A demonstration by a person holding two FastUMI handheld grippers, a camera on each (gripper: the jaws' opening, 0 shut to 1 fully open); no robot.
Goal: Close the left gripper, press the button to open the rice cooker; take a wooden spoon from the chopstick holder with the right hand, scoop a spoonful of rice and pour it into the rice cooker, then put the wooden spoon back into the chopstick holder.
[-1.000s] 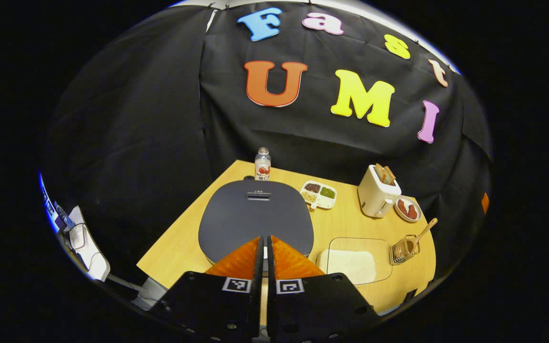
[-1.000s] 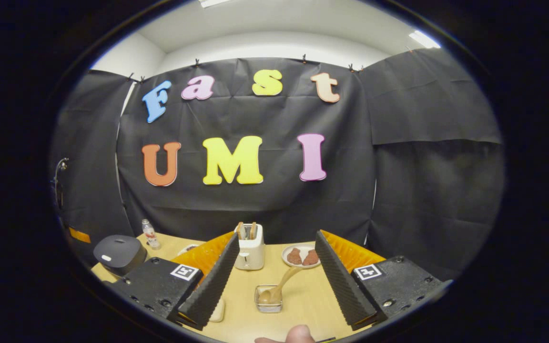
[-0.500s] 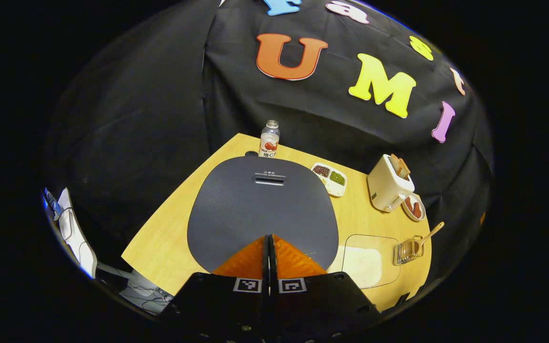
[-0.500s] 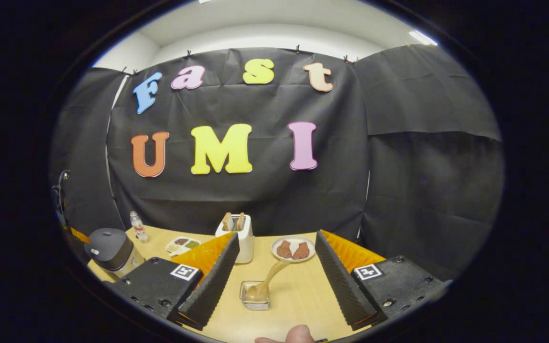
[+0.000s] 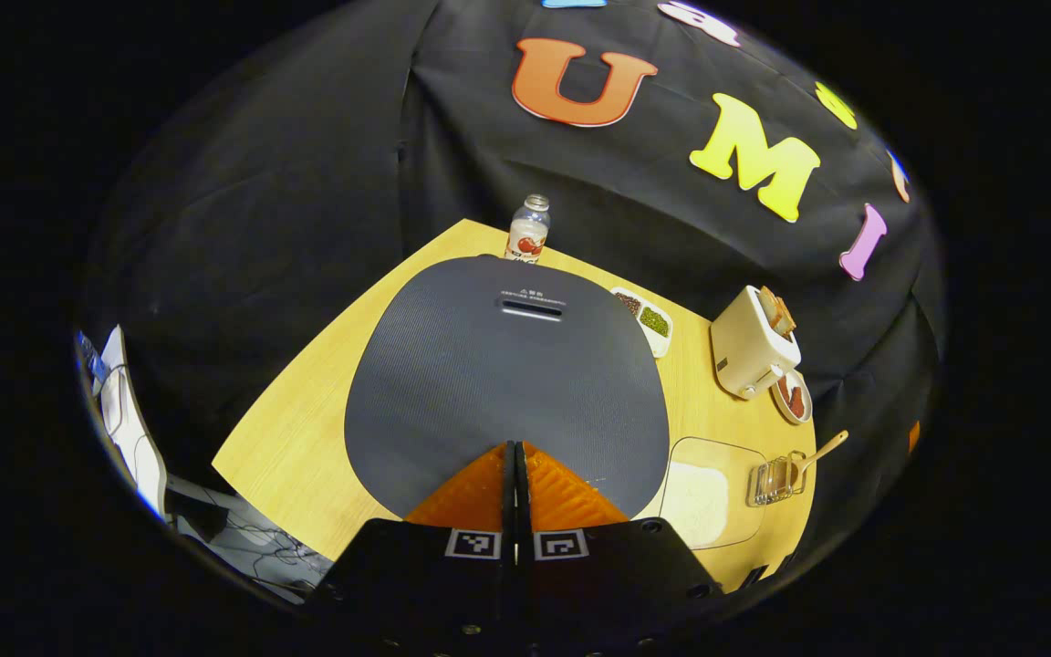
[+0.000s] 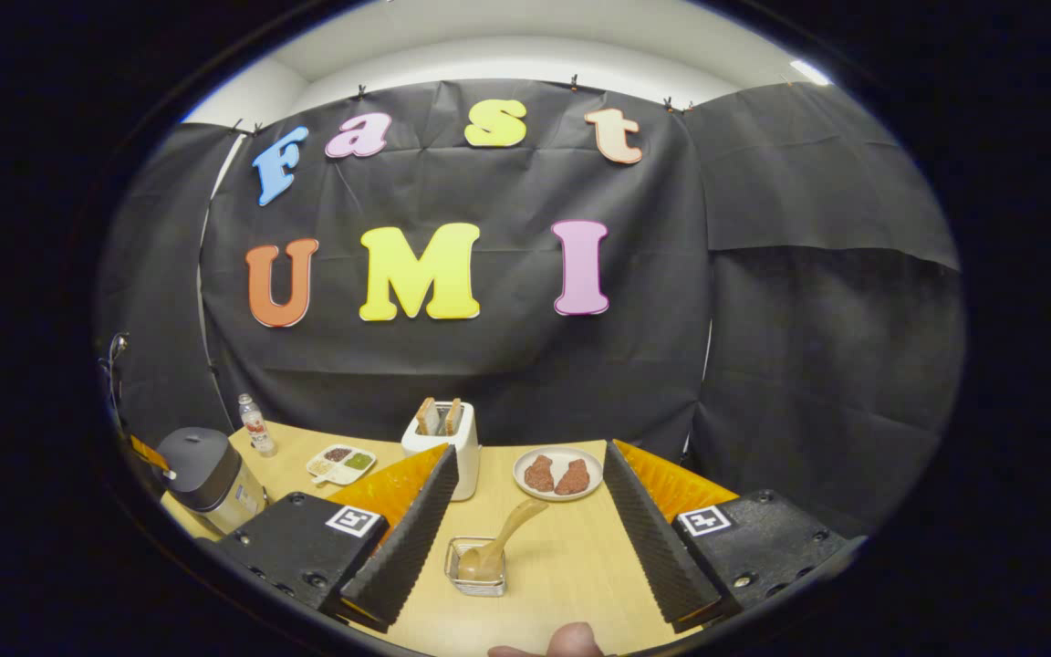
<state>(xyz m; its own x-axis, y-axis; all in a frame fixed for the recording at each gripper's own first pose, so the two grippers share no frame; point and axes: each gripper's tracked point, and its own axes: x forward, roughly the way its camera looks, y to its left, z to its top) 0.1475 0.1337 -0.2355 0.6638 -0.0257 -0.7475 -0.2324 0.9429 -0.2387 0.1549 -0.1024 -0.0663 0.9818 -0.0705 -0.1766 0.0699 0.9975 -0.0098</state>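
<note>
Left gripper (image 5: pixel 515 449) pinched together over the rice cooker (image 5: pixel 507 374); right gripper (image 6: pixel 530 479) spread wide, holding nothing.

Left gripper view: the cooker's dark, finely textured lid sits near the table's (image 5: pixel 306 438) left edge, with pale rice (image 5: pixel 694 488) in a clear tray. Right gripper view: the wooden spoon (image 6: pixel 498 543) leans in the chopstick holder (image 6: pixel 475 570), between the fingers' ridged pads (image 6: pixel 411 538).

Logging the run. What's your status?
Left gripper shut, over closed rice cooker. Right gripper open, facing spoon in holder. Nothing in the way.
</note>
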